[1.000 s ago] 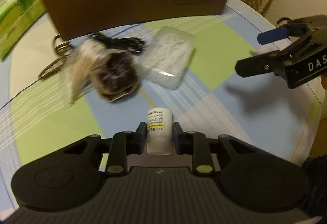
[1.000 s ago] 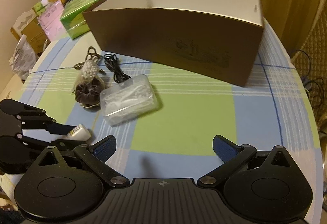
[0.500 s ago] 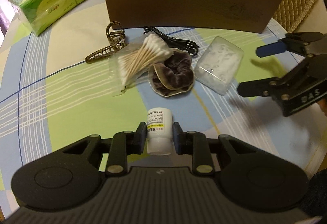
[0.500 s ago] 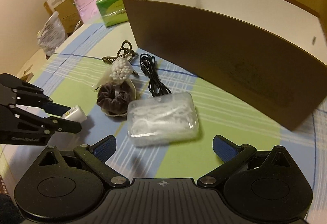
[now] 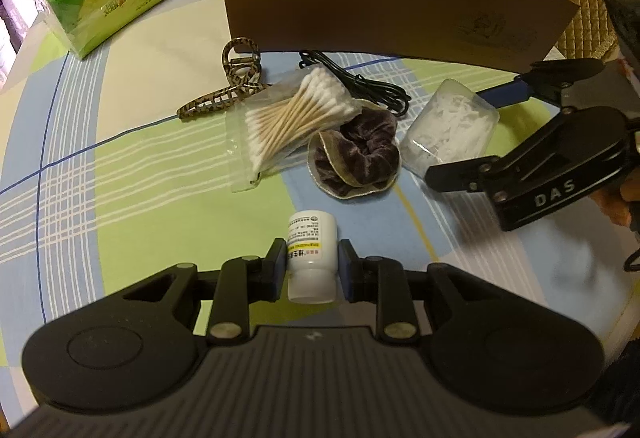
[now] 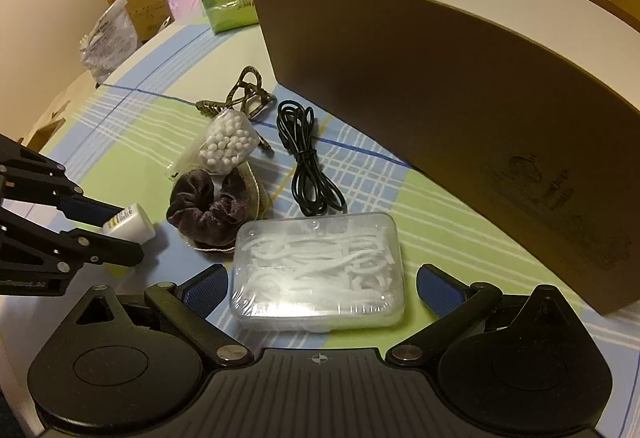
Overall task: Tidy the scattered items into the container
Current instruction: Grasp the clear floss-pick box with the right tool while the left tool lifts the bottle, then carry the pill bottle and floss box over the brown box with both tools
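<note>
Clear box framed by the parted right gripper [image 6: 318, 288]

A clear plastic box [image 6: 318, 272] of white picks is seen between the spread blue pads [image 6: 438, 290], neither touching it. A dark scrunchie [image 6: 208, 208] lies at its 10 o'clock, a black cable [image 6: 306, 162] at 12. The brown container [image 6: 460, 110] is seen at 2 o'clock. At 9 o'clock a small white bottle [image 6: 130, 224] is gripped by the left gripper [image 6: 108, 234].

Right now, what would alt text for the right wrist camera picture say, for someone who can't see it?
An open right gripper frames a clear plastic case of white picks on a checked tablecloth. Behind lie a dark scrunchie, cotton swabs, black cable and tall brown box; at left, the left gripper holds a small white bottle.
</note>
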Action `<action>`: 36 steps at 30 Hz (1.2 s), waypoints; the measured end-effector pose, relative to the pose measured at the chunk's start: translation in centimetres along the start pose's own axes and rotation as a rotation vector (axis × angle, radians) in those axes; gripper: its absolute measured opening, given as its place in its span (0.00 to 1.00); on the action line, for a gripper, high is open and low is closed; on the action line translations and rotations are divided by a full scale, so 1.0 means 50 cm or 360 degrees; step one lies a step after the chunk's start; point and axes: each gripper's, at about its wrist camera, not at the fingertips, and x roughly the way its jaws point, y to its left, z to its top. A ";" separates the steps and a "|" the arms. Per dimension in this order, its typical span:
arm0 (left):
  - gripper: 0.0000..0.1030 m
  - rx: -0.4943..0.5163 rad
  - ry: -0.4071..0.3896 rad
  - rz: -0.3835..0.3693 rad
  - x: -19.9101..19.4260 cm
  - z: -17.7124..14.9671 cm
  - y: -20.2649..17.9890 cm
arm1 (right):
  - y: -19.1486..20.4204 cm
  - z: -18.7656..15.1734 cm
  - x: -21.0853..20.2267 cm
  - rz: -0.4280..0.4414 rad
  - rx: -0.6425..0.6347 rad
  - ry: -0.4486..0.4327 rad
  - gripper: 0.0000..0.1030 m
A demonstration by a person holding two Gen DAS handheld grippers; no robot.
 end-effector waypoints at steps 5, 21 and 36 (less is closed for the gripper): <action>0.22 0.0004 0.0004 0.0005 -0.001 -0.001 -0.004 | 0.008 -0.006 -0.005 -0.0050 -0.0111 0.0010 0.85; 0.22 -0.0004 -0.0058 -0.0012 -0.045 -0.005 -0.015 | 0.016 -0.083 -0.126 -0.0058 0.0066 -0.0061 0.85; 0.22 0.0029 -0.0194 -0.0096 -0.111 0.027 -0.045 | 0.008 -0.093 -0.211 -0.0017 0.0218 -0.0157 0.85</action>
